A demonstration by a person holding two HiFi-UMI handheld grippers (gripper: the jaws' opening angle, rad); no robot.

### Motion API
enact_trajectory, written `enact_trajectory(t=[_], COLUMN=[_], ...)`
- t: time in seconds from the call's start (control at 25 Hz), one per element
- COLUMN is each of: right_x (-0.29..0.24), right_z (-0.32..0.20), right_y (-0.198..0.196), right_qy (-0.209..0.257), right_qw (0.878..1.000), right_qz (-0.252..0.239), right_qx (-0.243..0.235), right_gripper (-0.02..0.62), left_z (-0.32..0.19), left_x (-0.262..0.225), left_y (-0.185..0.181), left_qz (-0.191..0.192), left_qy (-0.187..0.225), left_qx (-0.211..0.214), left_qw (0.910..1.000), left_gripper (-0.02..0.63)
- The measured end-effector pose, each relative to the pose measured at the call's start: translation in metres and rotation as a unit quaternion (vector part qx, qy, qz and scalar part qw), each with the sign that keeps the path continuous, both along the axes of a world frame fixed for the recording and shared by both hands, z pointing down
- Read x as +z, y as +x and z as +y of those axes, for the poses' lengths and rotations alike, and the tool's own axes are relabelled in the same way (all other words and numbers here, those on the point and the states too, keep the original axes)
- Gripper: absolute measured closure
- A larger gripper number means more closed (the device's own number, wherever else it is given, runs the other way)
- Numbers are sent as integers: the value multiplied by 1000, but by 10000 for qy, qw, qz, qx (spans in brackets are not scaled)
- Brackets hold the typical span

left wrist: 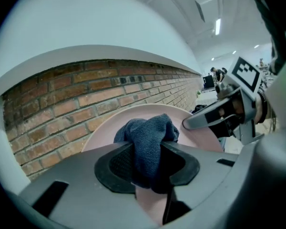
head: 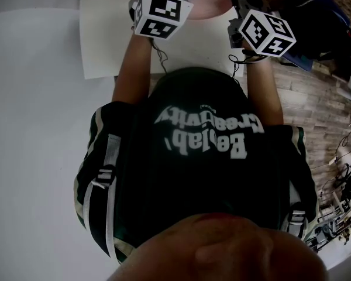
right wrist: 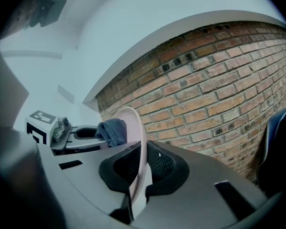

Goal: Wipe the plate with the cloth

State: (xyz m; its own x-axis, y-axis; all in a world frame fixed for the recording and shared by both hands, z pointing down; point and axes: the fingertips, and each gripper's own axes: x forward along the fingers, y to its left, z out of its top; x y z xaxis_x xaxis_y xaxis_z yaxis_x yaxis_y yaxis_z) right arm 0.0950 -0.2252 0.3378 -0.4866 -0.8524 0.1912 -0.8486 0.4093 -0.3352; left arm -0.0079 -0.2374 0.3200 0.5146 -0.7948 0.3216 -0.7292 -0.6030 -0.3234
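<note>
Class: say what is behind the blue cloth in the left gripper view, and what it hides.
Behind the cloth stands the pink plate, with a brick wall beyond. The plate's middle is covered by the cloth.

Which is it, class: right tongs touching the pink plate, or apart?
Touching. The right gripper view shows the right tongs clamped on the pink plate, seen edge-on.

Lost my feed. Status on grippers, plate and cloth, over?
Right gripper shut on plate rim, plate standing on edge. Left gripper shut on cloth, cloth at plate's face. Nothing in the way.
</note>
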Motion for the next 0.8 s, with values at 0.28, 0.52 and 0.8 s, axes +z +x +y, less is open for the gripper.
enact_trajectory(t=[0.28,0.52,0.8], right_x=[5,1,-14], right_z=[1,6,9], right_y=[-1,-12,-22], right_qy=[96,214,711], right_qw=[9986,9974,9906], right_qz=[521,654,1134], right_qx=[1,-192,-288], right_gripper=[586,587,586], left_z=[30,34,26], left_x=[-44,-70,-61], left_y=[24,60,65], left_qz=[48,-35,-139], left_qy=[432,646,418], left_qx=[499,946,888], left_qw=[9978,9934,9951], left_gripper=[479,479,479])
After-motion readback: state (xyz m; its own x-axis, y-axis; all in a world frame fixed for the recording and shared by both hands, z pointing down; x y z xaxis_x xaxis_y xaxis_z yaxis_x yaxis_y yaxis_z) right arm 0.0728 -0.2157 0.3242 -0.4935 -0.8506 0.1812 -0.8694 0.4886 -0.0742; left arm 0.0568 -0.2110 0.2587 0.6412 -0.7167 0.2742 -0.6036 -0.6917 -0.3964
